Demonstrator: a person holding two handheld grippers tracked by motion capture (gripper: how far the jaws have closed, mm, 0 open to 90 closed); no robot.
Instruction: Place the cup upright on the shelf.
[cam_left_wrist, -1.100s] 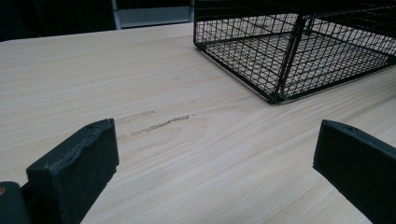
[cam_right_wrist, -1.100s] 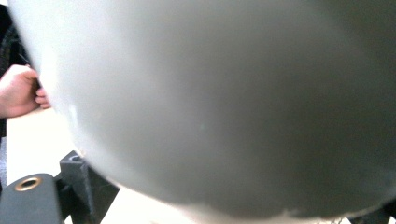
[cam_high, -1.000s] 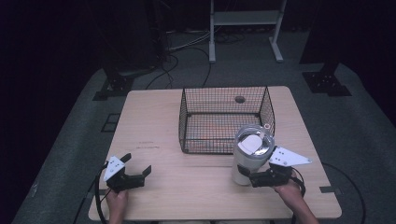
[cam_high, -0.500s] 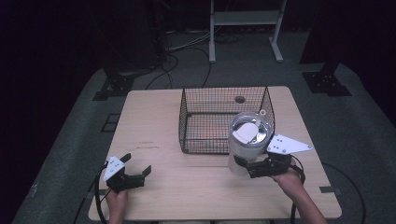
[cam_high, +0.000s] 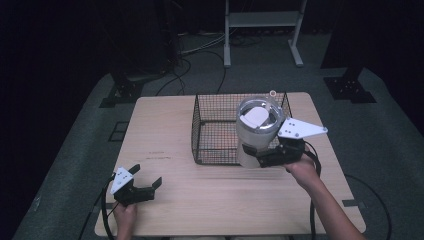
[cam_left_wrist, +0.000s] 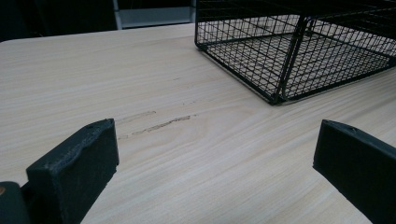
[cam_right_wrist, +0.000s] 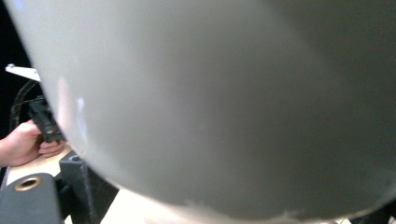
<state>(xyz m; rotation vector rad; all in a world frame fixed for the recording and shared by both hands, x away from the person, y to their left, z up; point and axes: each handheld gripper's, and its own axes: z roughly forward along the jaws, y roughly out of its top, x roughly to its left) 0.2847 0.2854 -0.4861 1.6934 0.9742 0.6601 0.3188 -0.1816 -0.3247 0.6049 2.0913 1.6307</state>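
The pale wood rectangular counter (cam_high: 165, 135) carries a black wire-mesh basket (cam_high: 215, 132), open at the top, set toward its far side. Above the basket's near right corner is a tall off-white insulated tumbler with a clear lid and straw (cam_high: 255, 131), lifted off the counter and tilted slightly, its base near the level of the basket's front rim. The right hand-held gripper (cam_high: 262, 157) is clamped on the tumbler's lower body; in the right gripper view the tumbler's pale wall (cam_right_wrist: 224, 93) crowds the lens. The left hand-held gripper (cam_high: 137, 187) rests near the front left corner of the counter, jaws spread wide with nothing between them, well apart from the basket (cam_left_wrist: 299, 51).

The work looks to be setting the tumbler into the basket. The hold is low on a tall, smooth, probably top-heavy vessel, so it could lean or slip in the jaws. If the base is not raised enough, it may catch the front wire rim and drag or tip the light basket. Released while tilted, it could topple onto the mesh floor.
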